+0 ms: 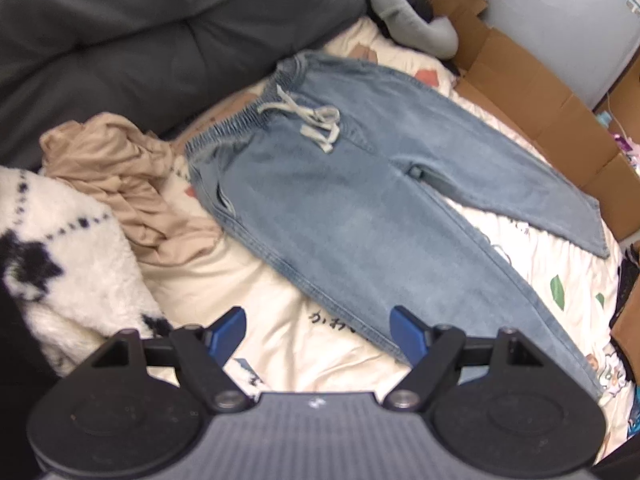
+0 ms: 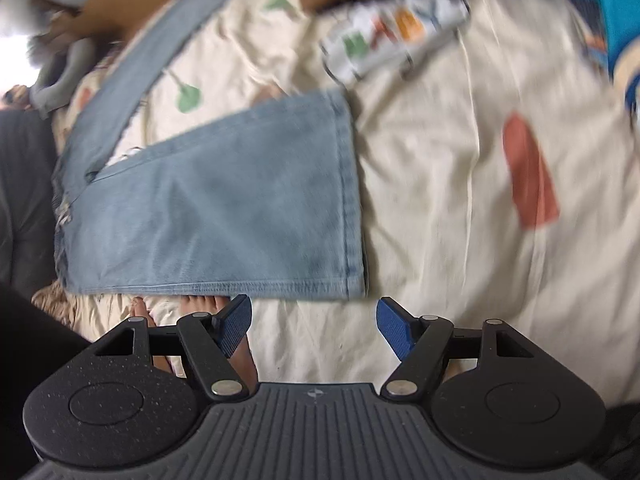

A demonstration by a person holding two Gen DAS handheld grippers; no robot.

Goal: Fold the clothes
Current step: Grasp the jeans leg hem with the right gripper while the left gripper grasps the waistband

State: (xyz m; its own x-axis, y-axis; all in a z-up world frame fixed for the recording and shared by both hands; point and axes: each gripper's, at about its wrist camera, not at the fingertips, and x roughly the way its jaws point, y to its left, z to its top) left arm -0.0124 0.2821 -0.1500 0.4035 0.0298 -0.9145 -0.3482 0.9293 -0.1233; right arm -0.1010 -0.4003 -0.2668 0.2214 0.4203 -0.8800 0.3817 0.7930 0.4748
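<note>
Light blue jeans [image 1: 340, 184] with a pale drawstring [image 1: 312, 120] lie flat on a cream printed bedsheet [image 1: 280, 344], waistband at the far left and legs running to the right. My left gripper [image 1: 317, 316] hovers open over the sheet beside the near leg's side seam, with nothing between its blue pads. In the right wrist view, which is blurred, one leg of the jeans [image 2: 224, 216] ends at its hem [image 2: 352, 200]. My right gripper [image 2: 314, 304] stands open just short of that leg's lower edge, near the hem corner, holding nothing.
A crumpled beige garment [image 1: 120, 176] and a white fuzzy blanket with black marks [image 1: 60, 256] lie left of the jeans. Behind them is a dark grey cushion [image 1: 120, 32]; cardboard boxes [image 1: 540, 100] line the right. A person's bare toes [image 2: 200, 304] show near my right gripper.
</note>
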